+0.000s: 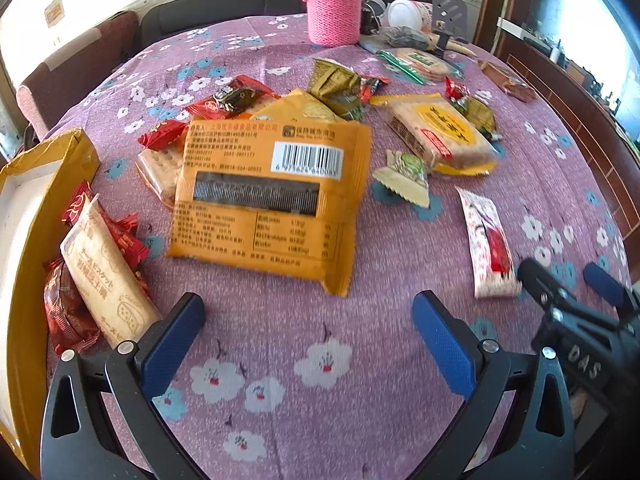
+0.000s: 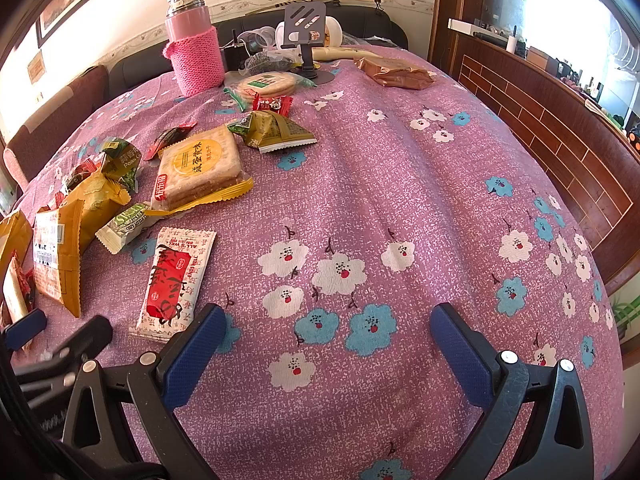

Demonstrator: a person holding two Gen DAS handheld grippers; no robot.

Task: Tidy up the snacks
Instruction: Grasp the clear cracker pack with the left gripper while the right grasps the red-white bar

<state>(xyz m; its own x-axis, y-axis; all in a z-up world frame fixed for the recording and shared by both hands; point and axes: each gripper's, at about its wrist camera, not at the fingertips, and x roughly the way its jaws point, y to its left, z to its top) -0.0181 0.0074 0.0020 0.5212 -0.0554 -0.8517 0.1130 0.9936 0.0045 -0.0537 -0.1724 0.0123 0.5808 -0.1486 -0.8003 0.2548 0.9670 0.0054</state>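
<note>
Left wrist view showed the left claw gaping empty below the orange biscuit packet at frame centre, the yellow box at left, while the right claw also spread empty; the packet's propped, slick wrapper could probably slip from a shallow pinch.

I see the yellow box cut off by the left edge, its far side out of view. The orange cracker pack hides most of the biscuit pack behind it. Above the orange pack, the pink flask loses its top to the frame edge.
</note>
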